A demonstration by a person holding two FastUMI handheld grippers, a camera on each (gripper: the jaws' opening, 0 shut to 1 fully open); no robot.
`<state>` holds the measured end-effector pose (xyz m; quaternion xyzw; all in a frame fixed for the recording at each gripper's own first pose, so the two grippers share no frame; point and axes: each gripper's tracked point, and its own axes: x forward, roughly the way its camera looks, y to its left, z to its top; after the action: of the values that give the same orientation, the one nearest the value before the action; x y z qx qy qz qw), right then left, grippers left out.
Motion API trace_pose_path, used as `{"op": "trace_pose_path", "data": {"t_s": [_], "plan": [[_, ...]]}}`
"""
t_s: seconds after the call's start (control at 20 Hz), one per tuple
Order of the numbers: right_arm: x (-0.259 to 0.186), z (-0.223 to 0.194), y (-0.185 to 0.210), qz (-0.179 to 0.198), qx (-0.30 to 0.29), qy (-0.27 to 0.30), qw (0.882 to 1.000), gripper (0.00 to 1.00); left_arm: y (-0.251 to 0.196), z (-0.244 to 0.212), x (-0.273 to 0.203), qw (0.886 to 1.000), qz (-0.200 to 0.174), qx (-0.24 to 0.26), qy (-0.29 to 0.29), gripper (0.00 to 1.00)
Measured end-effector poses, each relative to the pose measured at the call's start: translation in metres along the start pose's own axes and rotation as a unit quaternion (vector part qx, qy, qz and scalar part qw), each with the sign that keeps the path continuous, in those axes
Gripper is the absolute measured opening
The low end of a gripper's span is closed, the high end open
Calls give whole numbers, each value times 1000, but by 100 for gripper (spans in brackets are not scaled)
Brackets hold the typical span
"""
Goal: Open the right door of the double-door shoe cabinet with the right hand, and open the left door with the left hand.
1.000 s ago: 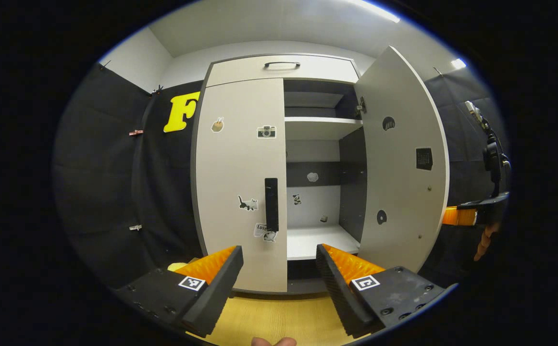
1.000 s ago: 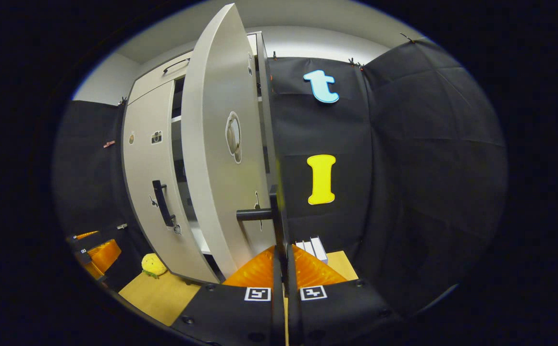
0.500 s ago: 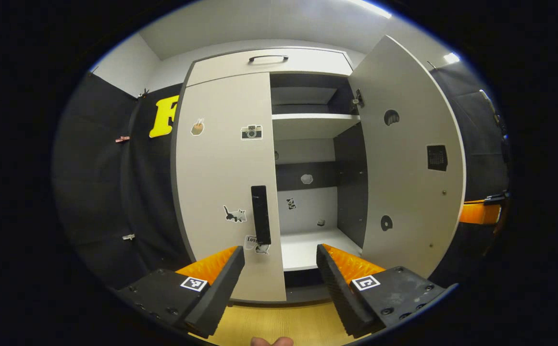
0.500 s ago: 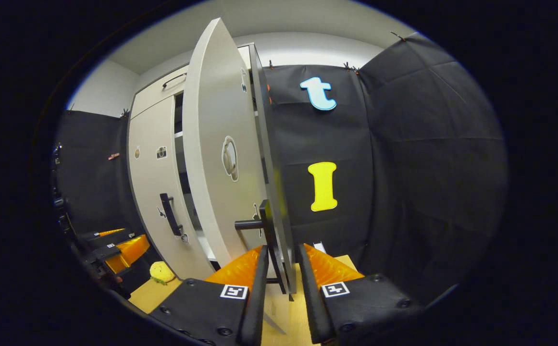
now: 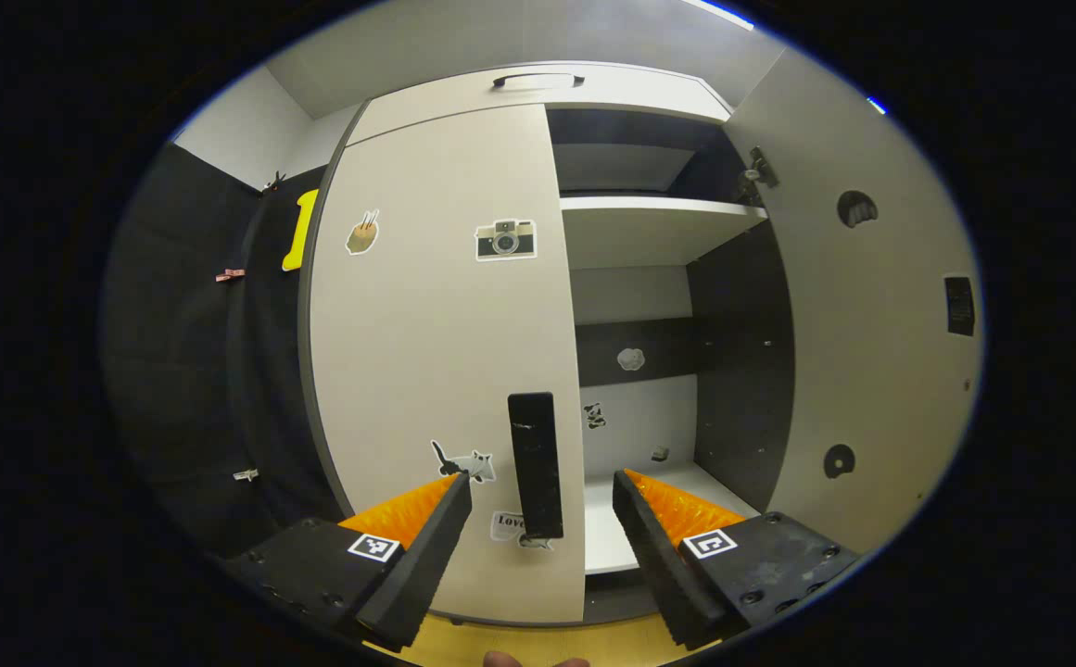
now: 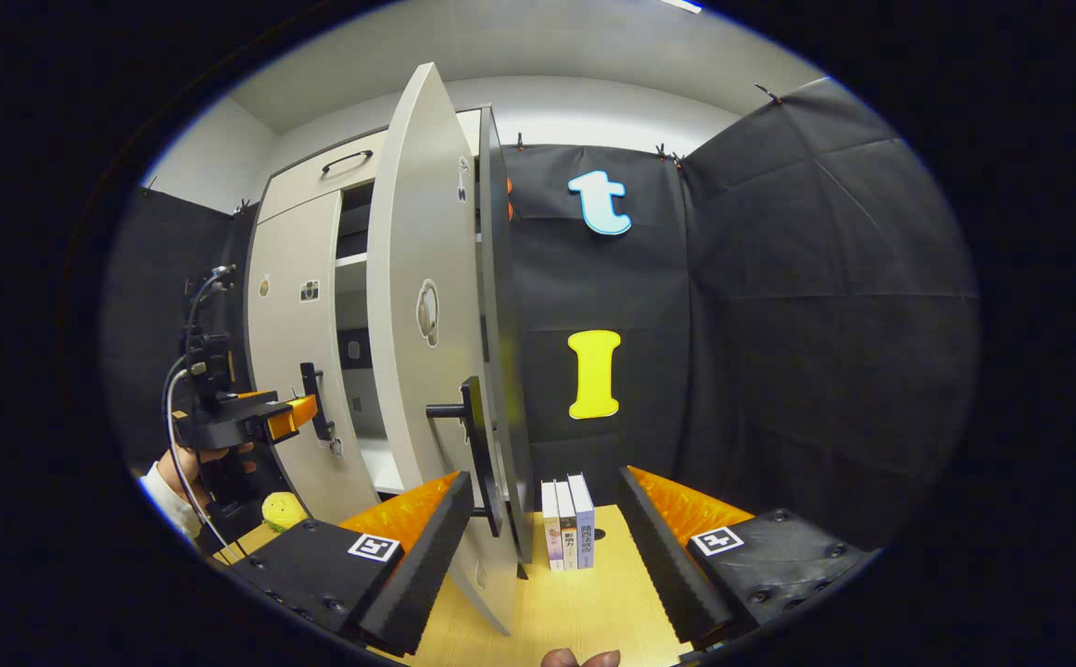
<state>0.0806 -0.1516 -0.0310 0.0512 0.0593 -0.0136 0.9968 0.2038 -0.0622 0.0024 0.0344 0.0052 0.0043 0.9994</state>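
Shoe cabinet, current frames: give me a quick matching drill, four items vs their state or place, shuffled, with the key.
Column one:
1. left door
2. right door
3. left gripper
4. books

Column two:
A. swung wide open
B. standing upright on the wooden floor, beside the open door's edge
C. closed, stickers on its front
D. open, fingers either side of the left door's handle, not yet gripping

Pairs: 1-C, 2-A, 3-D, 4-B

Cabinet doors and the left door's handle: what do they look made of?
Left door and right door: likely laminated board, matte pale grey, flat, with a darker edge. Handle: matte black bar, plastic or coated metal, can't tell which; a few light scuffs show.
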Motion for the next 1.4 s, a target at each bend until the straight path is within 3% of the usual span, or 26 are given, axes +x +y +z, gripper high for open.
{"op": "trace_pose_path", "data": {"t_s": [0.1,0.2,0.35,0.4,0.55,0.9,1.1,1.4], "plan": [[-2,1,-10,-12,0,-3,1000,98,-1,-3,18,1000,-4,5,-1,94],[-2,2,-18,-20,2,-5,1000,98,2,-8,35,1000,1,10,1,86],[-5,3,-27,-28,10,-5,1000,98,3,-21,51,1000,5,-1,16,63],[-5,5,-31,-31,8,-9,999,98,1,-24,56,1000,-1,-8,18,62],[-8,2,-30,-30,-11,-9,999,98,0,-24,60,1000,-7,-27,10,36],[-13,6,-17,-24,-24,-15,999,98,-1,-33,61,999,-8,-27,22,37],[-24,4,-11,-27,-14,-10,999,98,0,-34,59,999,-13,-38,30,23],[-35,1,-2,-26,-8,-12,1000,98,7,-37,28,998,-24,-42,30,20]]}}
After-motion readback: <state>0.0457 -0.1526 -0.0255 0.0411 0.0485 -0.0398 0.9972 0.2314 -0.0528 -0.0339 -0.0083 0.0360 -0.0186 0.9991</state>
